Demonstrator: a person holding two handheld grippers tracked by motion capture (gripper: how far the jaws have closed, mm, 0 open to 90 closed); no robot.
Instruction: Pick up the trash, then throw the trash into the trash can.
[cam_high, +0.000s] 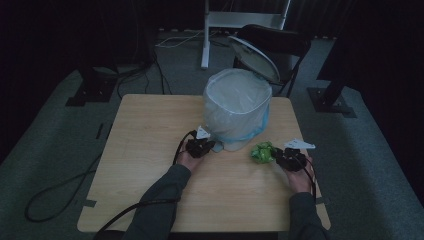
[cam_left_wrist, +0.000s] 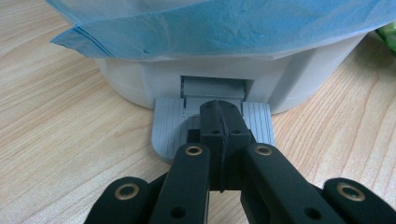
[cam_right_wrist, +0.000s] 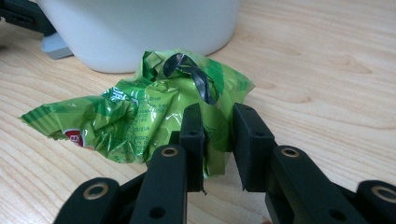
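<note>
1. Right gripper (cam_right_wrist: 215, 144): jaws clenched on a fold of the crumpled green wrapper (cam_right_wrist: 154, 121), the foil pinched between the two black pads.
2. Green wrapper lying on the worktop (cam_high: 150, 130), bunched up, with a red patch of print at one end and a dark silvery curl of inner foil on top; in the high view (cam_high: 263, 151) near the right edge, about midway between the near and far edges.
3. Right gripper in the high view (cam_high: 278, 156) just to the right of the wrapper, touching it, a hand behind it and a grey three-cornered plate on top.
4. Left gripper (cam_left_wrist: 219, 121): jaws pressed together with nothing between them, tips resting on the grey ribbed pedal (cam_left_wrist: 168, 126) at the foot of the white bin (cam_left_wrist: 299, 79).
5. Left gripper in the high view (cam_high: 209, 146) at the near side of the bin, roughly at the middle of the worktop.
6. White bin (cam_high: 237, 107) standing upright toward the far edge, lined with a pale blue bag (cam_left_wrist: 224, 28) folded over the rim, lid (cam_high: 254, 56) tipped up behind.
7. Wrapper just beside the bin's base on its right, whether touching it cannot be told.
</note>
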